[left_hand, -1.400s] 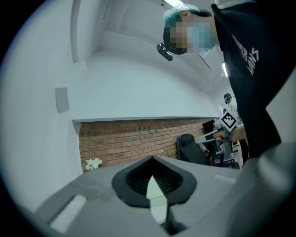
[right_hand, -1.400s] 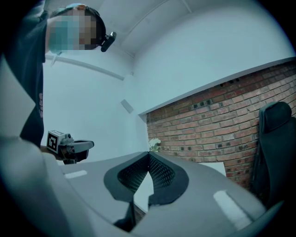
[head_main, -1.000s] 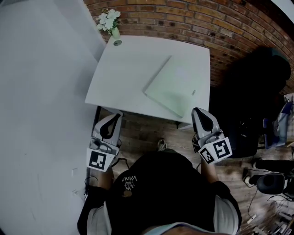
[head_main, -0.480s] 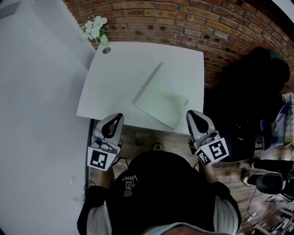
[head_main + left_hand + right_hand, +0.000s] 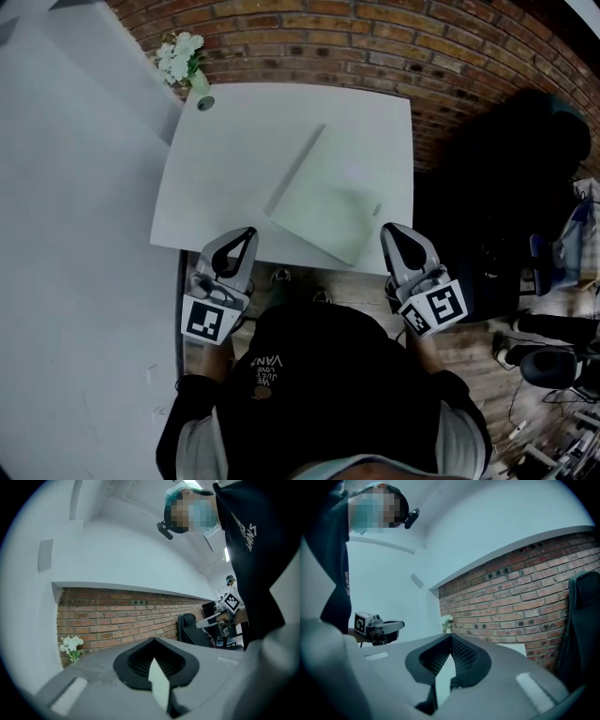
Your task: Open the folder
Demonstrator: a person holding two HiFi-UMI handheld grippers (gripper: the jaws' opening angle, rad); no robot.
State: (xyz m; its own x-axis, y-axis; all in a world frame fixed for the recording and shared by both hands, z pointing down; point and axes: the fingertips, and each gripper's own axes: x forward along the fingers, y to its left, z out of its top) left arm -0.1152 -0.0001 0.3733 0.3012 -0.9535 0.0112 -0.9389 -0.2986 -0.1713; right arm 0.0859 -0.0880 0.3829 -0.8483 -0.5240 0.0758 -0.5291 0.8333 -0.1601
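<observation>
The left gripper [image 5: 246, 234], at the lower left of centre in the head view, has its jaws pressed together with nothing between them; its own view shows the two tips meeting in a point. The right gripper [image 5: 387, 230], lower right of centre, is likewise closed and empty, the dark inner pads joining at the tip. Both point level toward the top of the frame, with their tips at the near edge of the white table [image 5: 225, 159].

Between the two tips in the picture, and a little above them, lies the pale green folder [image 5: 330, 204]. It is flat and closed on the right half of the table, turned at a slant so that one corner points down toward the table's near edge. Neither gripper touches it; the right one is the nearer.

At the table's far left corner, in the upper left of the frame, stands a small vase of white flowers [image 5: 180, 58]. A brick wall [image 5: 375, 42] runs along the top, and a dark chair [image 5: 520, 159] sits at the right.
</observation>
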